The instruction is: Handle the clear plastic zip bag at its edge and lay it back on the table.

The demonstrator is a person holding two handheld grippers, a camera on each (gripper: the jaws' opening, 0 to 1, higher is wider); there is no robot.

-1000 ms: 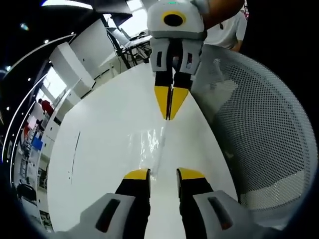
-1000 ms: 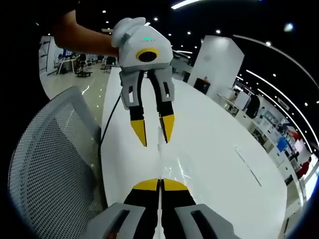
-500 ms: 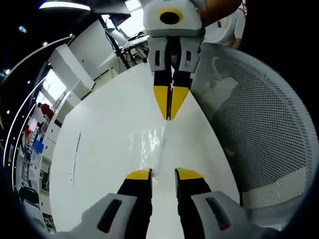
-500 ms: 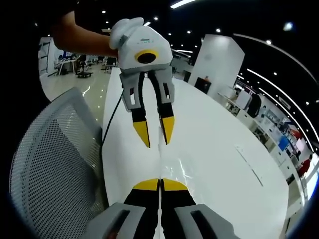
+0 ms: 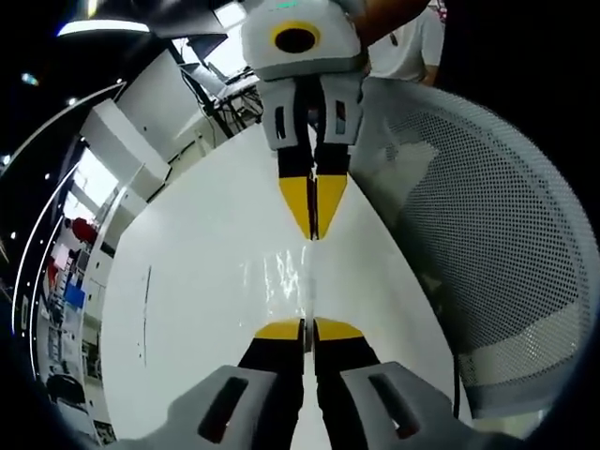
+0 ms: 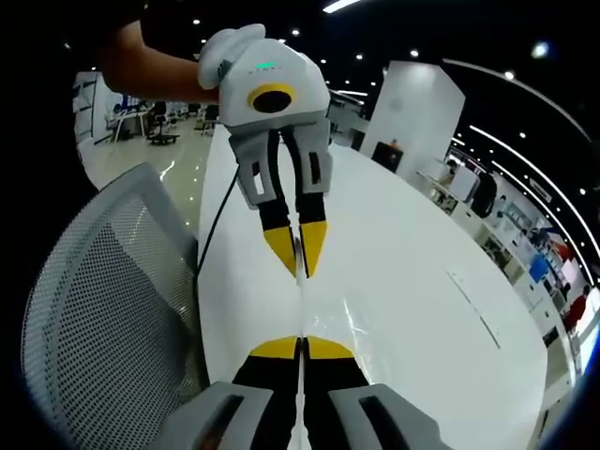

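Both tongs, left (image 5: 307, 328) and right (image 6: 301, 348), are closed on the bag (image 5: 292, 274) edge; bag should be lowered level onto the bench (image 5: 197, 281) before release.

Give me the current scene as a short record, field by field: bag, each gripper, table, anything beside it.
bag: clear plastic zip bag, stretched edge-on between both grippers above the table
left gripper: shut on the bag's near edge
right gripper: shut on the opposite edge
table: white, glossy, long
beside table: mesh chair, grey-white, perforated back
cable: dark, running along the table's edge
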